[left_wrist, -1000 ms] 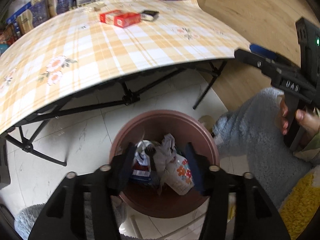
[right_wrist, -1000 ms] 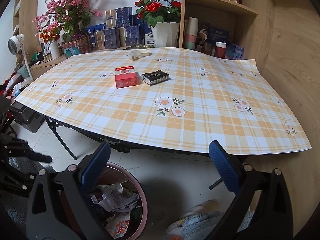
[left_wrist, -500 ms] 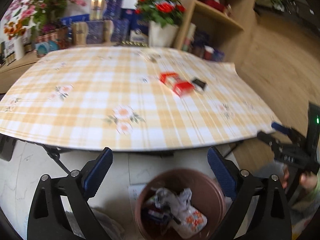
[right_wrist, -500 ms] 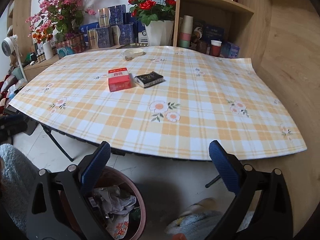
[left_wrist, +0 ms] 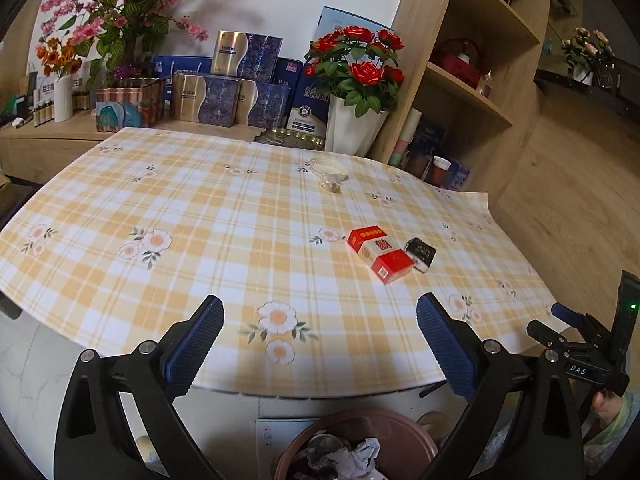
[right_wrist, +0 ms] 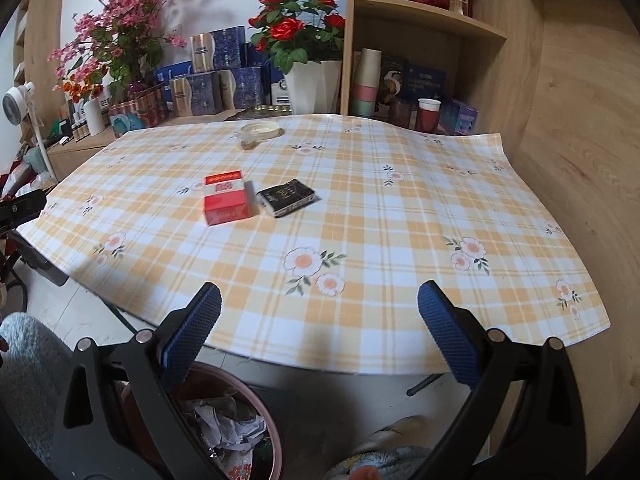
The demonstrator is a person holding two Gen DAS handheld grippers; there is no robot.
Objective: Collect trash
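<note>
Gaping left hand-held gripper (left_wrist: 318,344) above brown trash bin (left_wrist: 356,446), nothing between fingers

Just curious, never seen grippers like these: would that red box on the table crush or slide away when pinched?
The red box looks like thin card, so it probably dents under a hard squeeze. It lies flat on the glossy tablecloth, so a nudge would likely slide it, not tip it. It is probably light.
</note>
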